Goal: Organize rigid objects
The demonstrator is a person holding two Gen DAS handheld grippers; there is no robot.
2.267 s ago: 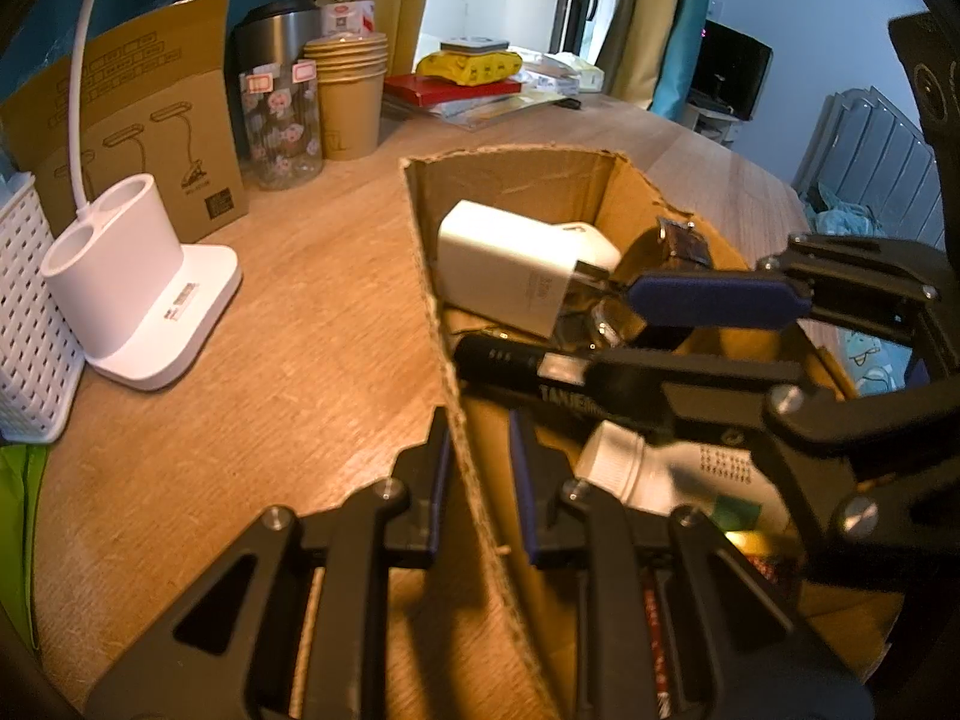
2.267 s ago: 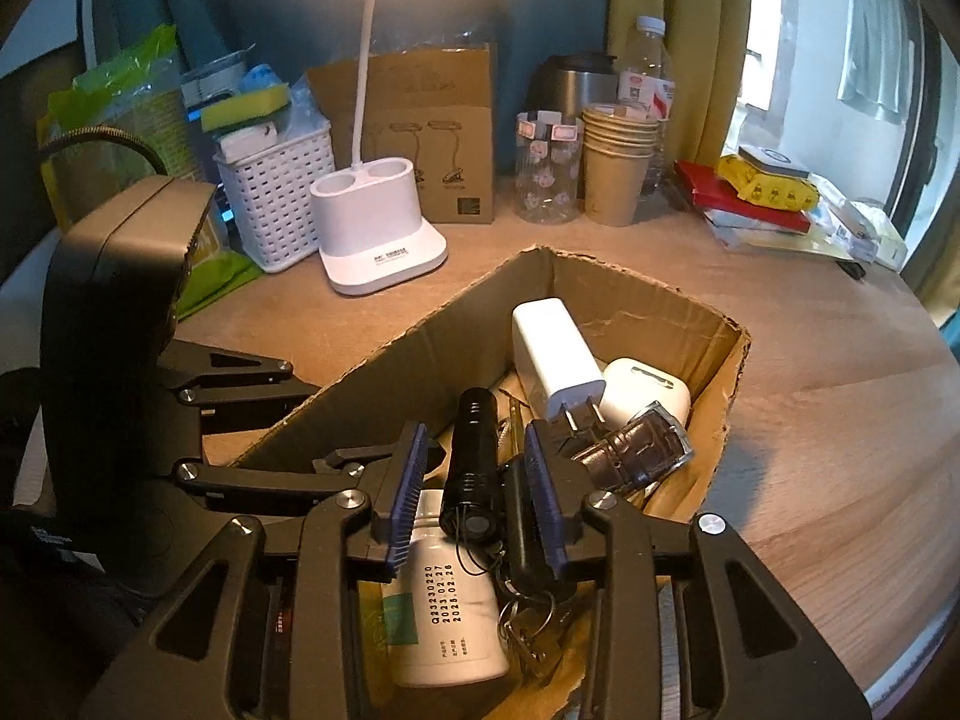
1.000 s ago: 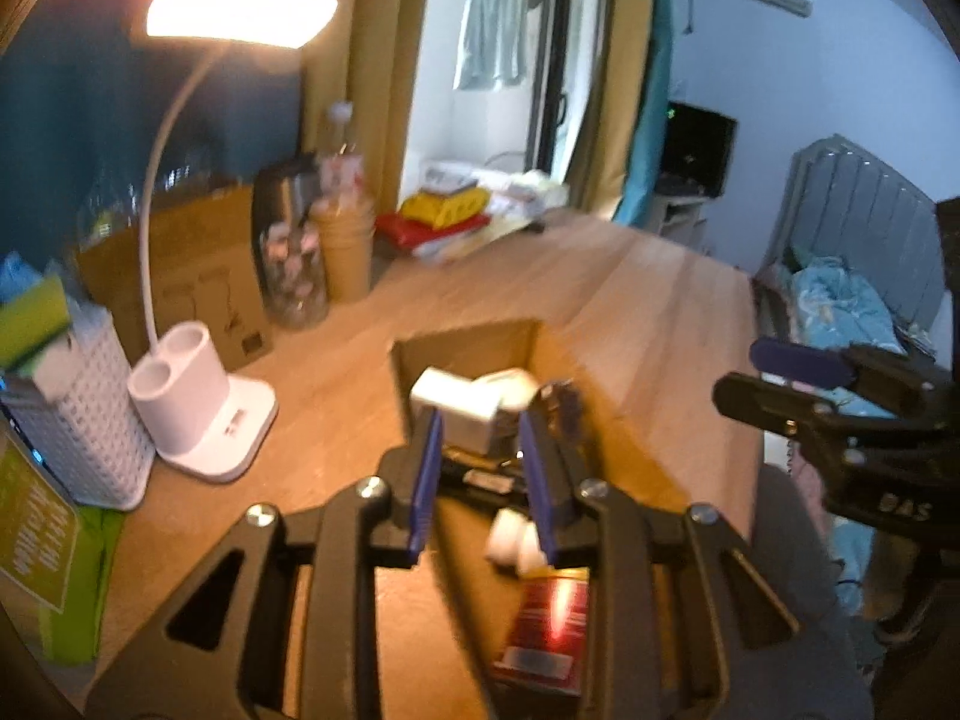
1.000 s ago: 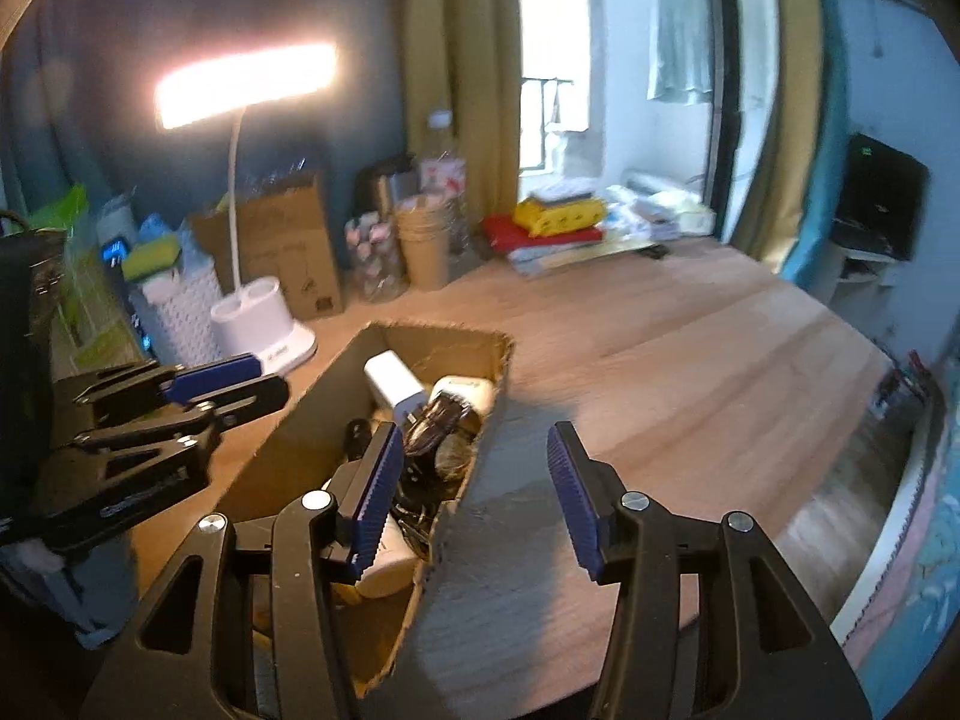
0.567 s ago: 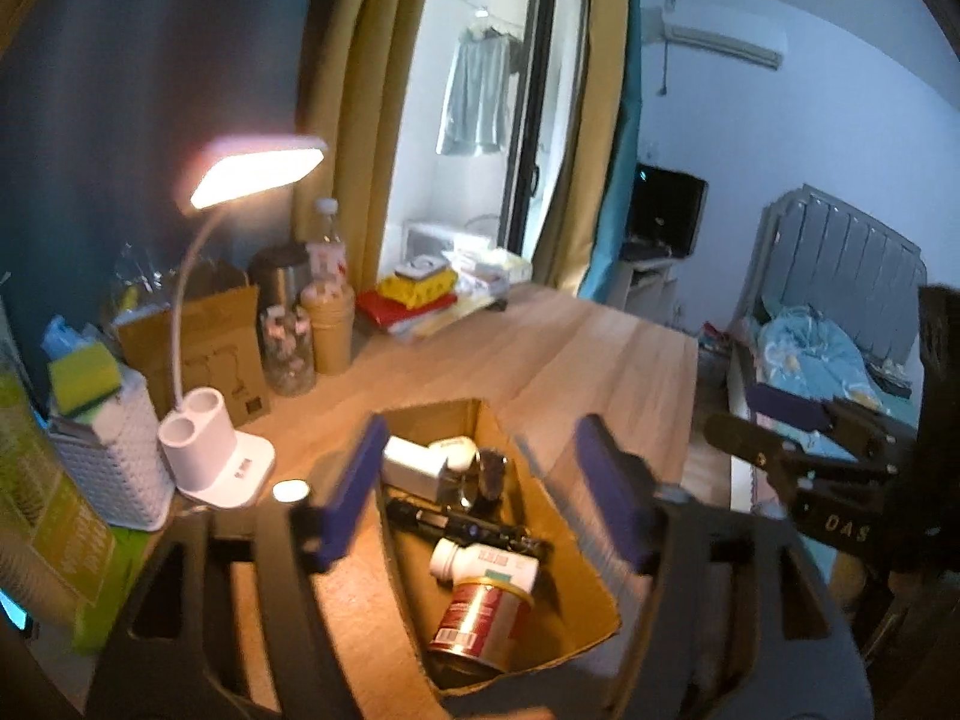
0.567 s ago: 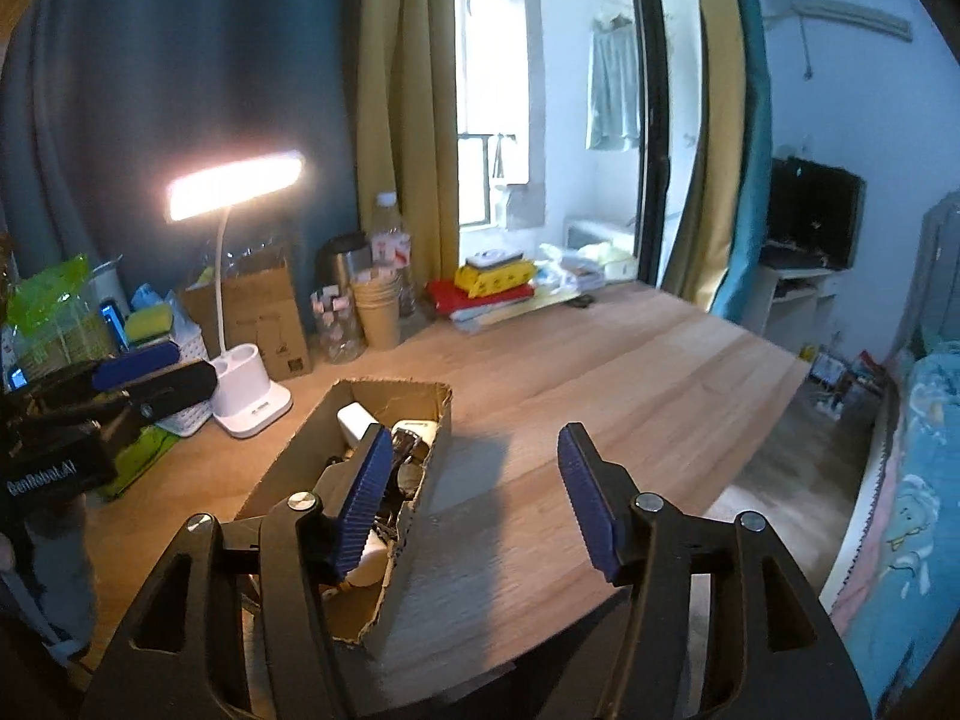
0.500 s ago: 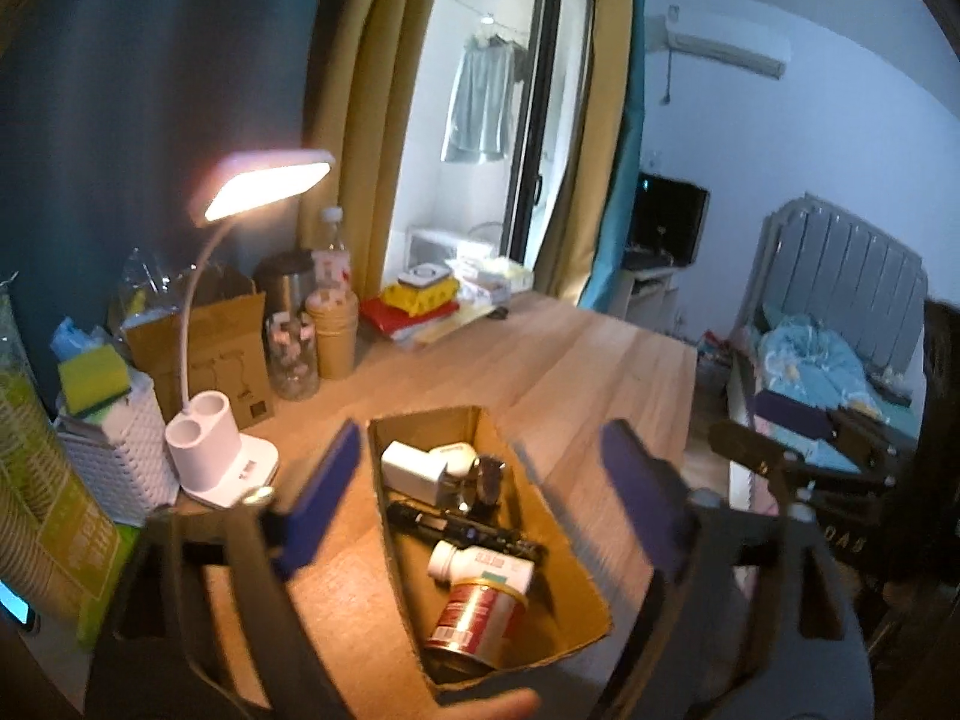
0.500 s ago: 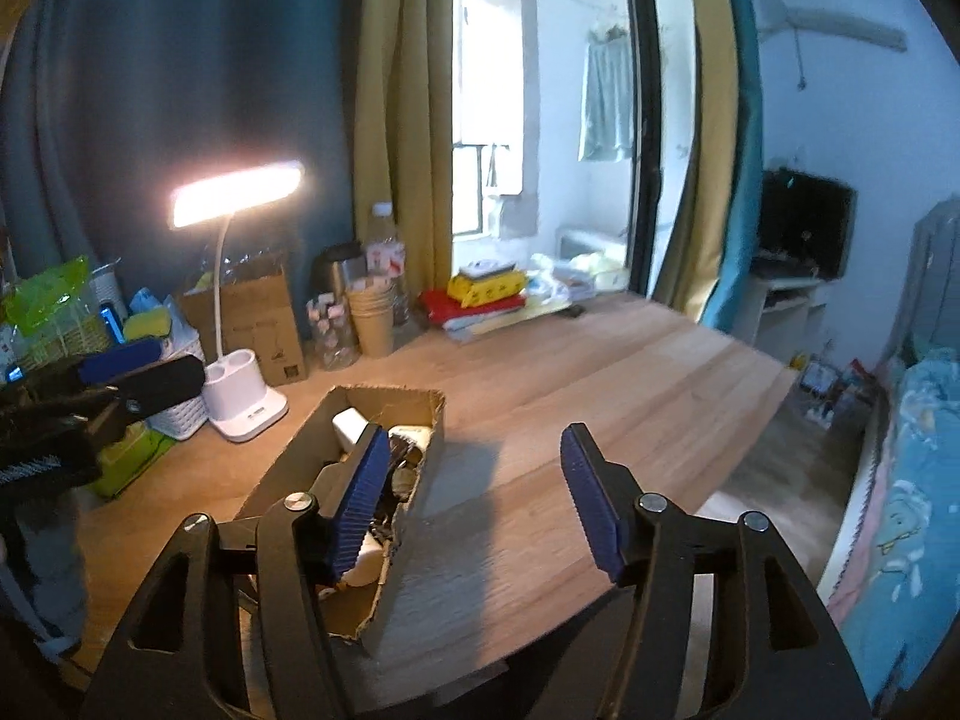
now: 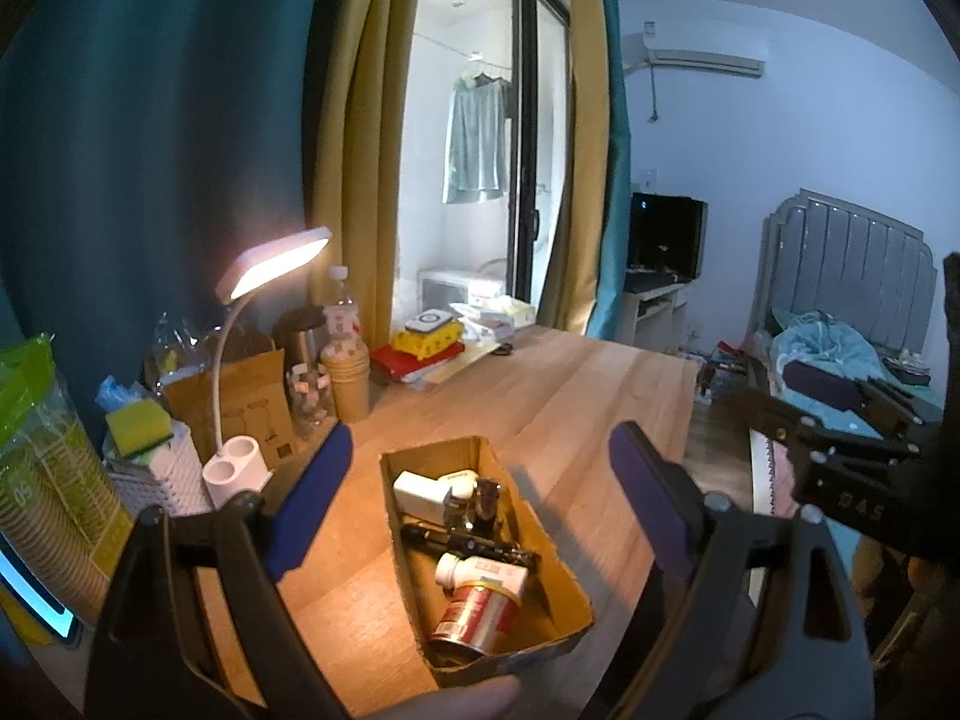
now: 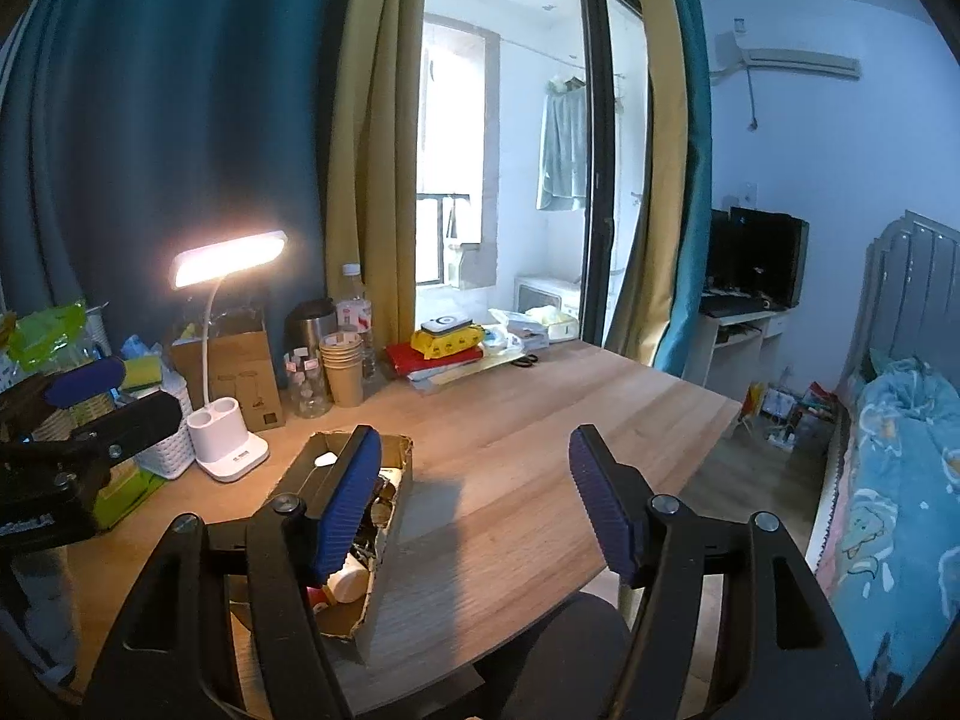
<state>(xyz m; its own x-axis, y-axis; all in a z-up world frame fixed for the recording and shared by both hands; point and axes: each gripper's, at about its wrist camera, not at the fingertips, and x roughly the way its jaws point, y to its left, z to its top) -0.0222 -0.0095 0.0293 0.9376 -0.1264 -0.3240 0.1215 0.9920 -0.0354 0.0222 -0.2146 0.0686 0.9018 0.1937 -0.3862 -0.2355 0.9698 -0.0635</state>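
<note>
A cardboard box (image 9: pixel 561 558) lies on the wooden table. It holds a white charger (image 9: pixel 420 492), a black flashlight (image 9: pixel 468 543), a white pill bottle (image 9: pixel 480 570) and a red can (image 9: pixel 477 609). My left gripper (image 9: pixel 480 441) hangs high above and behind the box, its jaws opening wide with nothing between them. My right gripper (image 10: pixel 473 438) is also raised, to the right of the box (image 10: pixel 384 570); its jaws are opening and hold nothing. Each gripper shows at the edge of the other's view: the right gripper (image 9: pixel 840 396) and the left gripper (image 10: pixel 90 396).
A lit desk lamp (image 9: pixel 240 468), a white basket (image 9: pixel 162 474), a stack of paper cups (image 9: pixel 348 378), a glass jar (image 9: pixel 309 396) and books (image 9: pixel 420 354) line the table's back. A bed (image 10: pixel 900 450) stands to the right. A fingertip (image 9: pixel 456 702) shows at the bottom edge.
Both grippers have risen and drawn back from the box, so it now looks small and far. The left jaws have spread from narrow to wide; the right jaws have let the flashlight go and spread.
</note>
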